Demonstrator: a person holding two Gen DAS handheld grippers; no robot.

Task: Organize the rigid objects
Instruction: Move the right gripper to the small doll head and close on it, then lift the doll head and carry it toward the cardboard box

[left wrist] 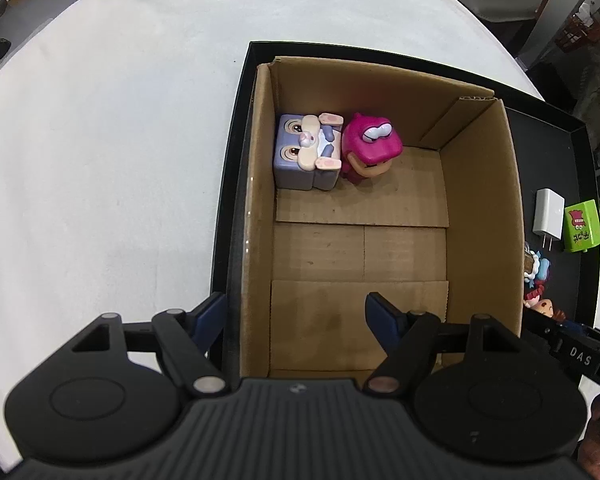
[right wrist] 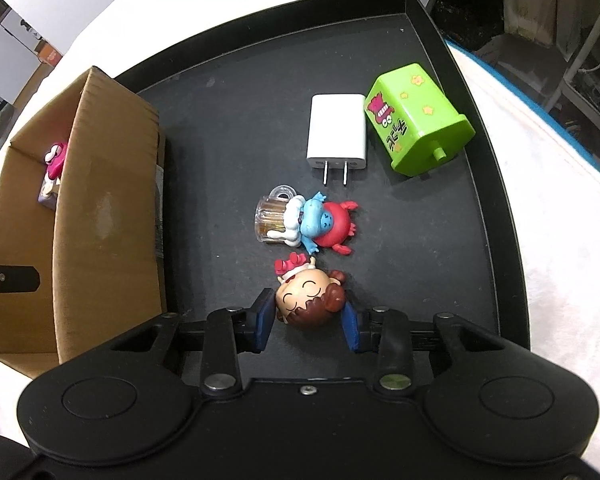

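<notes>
In the left wrist view, two toys, a grey-blue cube figure [left wrist: 306,152] and a magenta figure [left wrist: 374,146], are seen already packed in the cardboard box [left wrist: 480,208]; the left gripper [left wrist: 296,320] is held released astride its wall.

In the right wrist view, a smiling-head figurine [right wrist: 310,300] is clamped by the right gripper [right wrist: 310,320] on the black tray [right wrist: 236,92]. A white charger [right wrist: 336,132], a green toy [right wrist: 414,120] and a blue-and-red figure [right wrist: 320,224] are left to be packed.

Hidden and cut-off parts

The tan cardboard box [right wrist: 104,208] wall hides most of the magenta plastic figure [right wrist: 55,159]; the right gripper's body covers the brown-haired doll figure's [right wrist: 310,300] lower part.
</notes>
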